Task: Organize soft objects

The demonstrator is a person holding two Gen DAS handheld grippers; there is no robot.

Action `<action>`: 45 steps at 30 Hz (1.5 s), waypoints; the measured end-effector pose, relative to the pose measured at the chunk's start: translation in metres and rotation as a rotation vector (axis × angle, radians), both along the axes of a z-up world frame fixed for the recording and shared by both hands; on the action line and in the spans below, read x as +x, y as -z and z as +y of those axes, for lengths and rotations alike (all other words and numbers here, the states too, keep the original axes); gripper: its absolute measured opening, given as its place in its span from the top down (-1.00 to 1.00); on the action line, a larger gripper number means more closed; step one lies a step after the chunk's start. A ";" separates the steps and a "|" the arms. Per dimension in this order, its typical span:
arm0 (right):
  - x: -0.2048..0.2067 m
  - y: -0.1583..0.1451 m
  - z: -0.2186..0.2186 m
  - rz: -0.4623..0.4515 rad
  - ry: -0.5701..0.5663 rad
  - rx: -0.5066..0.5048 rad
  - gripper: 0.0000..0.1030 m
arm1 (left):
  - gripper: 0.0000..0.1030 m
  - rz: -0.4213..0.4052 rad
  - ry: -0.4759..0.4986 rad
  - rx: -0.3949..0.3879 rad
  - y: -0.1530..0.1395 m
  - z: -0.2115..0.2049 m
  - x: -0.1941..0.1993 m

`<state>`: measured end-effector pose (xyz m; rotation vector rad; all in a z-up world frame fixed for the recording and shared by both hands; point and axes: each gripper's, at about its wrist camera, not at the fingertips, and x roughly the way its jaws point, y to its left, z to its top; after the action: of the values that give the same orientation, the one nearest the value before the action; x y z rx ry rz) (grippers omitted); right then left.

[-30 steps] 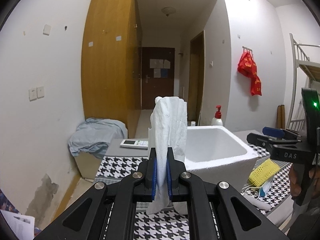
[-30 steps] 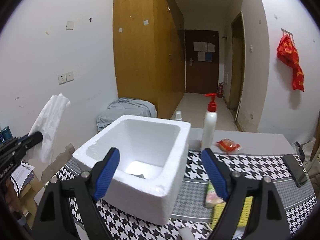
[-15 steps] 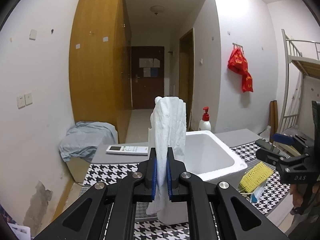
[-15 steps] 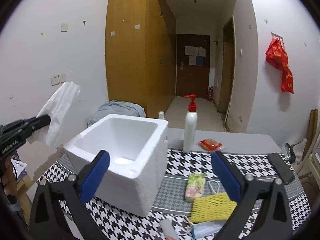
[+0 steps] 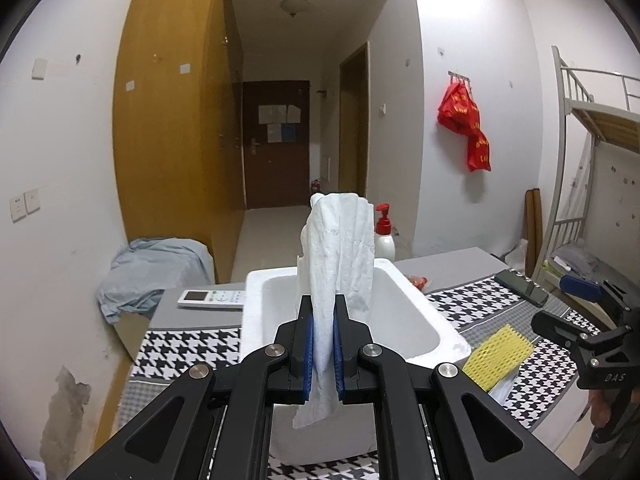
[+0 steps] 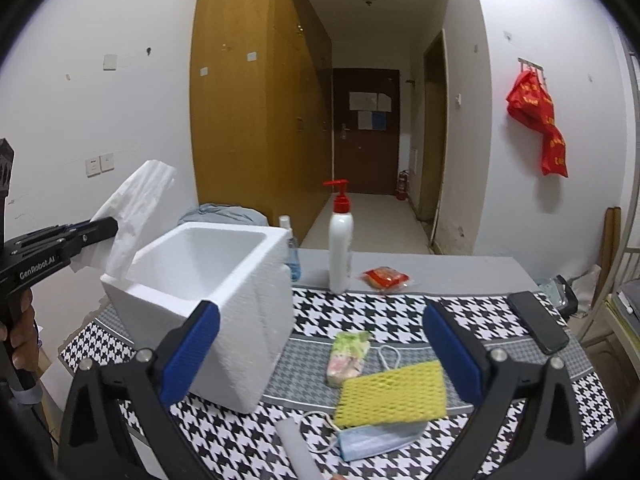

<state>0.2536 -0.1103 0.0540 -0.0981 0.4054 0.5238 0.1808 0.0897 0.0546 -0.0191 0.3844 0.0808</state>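
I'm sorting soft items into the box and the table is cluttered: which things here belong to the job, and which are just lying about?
For the job:
white crumpled cloth in the shut left claw
white foam box
yellow mesh sponge
blue face mask
green tissue packet

Lying about:
white pump bottle
black phone
white remote control
red snack packet

Right gripper [image 6: 320,344], jaws wide, above yellow sponge [image 6: 390,394]; foam box [image 6: 208,280] at ten o'clock; left gripper [image 6: 108,226] clamps tissue [image 6: 134,204].
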 end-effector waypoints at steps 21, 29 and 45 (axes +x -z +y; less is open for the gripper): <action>0.004 0.011 -0.031 0.018 0.057 0.016 -0.99 | -0.14 0.057 -0.015 0.014 0.009 -0.010 0.046; 0.006 0.012 -0.035 0.025 0.072 0.021 -0.99 | -0.82 0.023 -0.028 -0.005 0.012 -0.007 0.040; -0.015 0.003 -0.044 0.001 0.088 0.033 -0.99 | -0.98 -0.051 0.006 0.013 -0.005 -0.026 0.001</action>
<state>0.2390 -0.1544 0.0511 -0.0475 0.4000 0.4434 0.1815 0.0639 0.0599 -0.0073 0.3327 0.0770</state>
